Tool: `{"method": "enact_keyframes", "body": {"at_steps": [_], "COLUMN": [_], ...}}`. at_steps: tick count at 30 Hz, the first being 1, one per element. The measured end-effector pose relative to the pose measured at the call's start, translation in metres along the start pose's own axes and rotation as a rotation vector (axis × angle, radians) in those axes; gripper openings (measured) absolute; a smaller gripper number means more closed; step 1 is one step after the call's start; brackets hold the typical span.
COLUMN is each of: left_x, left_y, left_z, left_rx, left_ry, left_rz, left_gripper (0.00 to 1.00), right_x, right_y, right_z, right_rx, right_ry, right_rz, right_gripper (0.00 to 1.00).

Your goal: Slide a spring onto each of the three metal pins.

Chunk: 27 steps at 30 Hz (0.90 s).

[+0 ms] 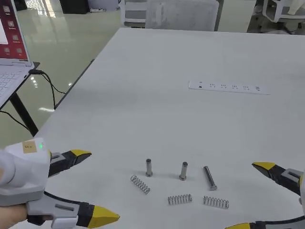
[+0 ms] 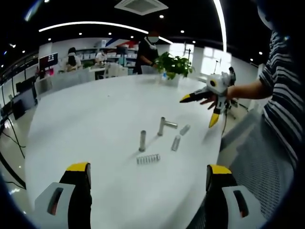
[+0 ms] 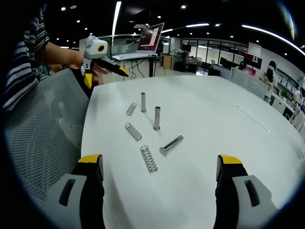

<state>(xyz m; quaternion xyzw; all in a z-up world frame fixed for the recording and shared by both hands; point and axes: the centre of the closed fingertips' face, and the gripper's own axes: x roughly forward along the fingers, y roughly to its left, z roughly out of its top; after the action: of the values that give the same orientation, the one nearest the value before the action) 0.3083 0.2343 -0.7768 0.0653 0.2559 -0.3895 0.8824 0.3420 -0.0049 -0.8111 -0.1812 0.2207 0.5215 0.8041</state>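
Two metal pins [image 1: 148, 167] [image 1: 184, 171] stand upright on the white table [image 1: 157, 109]; a third pin [image 1: 209, 178] lies flat to their right. In front of them lie three loose springs [image 1: 140, 184] [image 1: 180, 199] [image 1: 216, 202]. My left gripper [image 1: 101, 186] is open, low at the left, apart from the parts. On the other side my right gripper [image 1: 244, 196] is open too. In the left gripper view the nearest spring [image 2: 148, 158] lies ahead of the open jaws. In the right gripper view a spring [image 3: 149, 158] and the lying pin [image 3: 171, 144] sit between the jaws' tips.
A white power strip [image 1: 228, 87] lies at the far right of the table. A laptop [image 1: 9, 52] with a cable stands on a side stand beyond the table's left edge. A grey mesh chair [image 3: 43, 138] is at the near edge. People and a plant [image 2: 172, 64] are far behind.
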Motion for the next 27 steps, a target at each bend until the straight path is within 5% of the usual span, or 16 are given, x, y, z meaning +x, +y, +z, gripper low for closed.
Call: {"method": "enact_keyframes", "body": {"at_steps": [27], "left_x": [0.0016], "left_y": [-0.0013], "left_z": [0.0016], "left_rx": [0.011], "left_ry": [0.002], "left_rz": [-0.015], "left_gripper": [0.98], "right_x": [-0.0025], "right_y": [-0.0042], "right_z": [0.0005], "right_rx": [-0.006], "right_ry": [0.015], "right_rz": [-0.002], "right_gripper": [0.99]}}
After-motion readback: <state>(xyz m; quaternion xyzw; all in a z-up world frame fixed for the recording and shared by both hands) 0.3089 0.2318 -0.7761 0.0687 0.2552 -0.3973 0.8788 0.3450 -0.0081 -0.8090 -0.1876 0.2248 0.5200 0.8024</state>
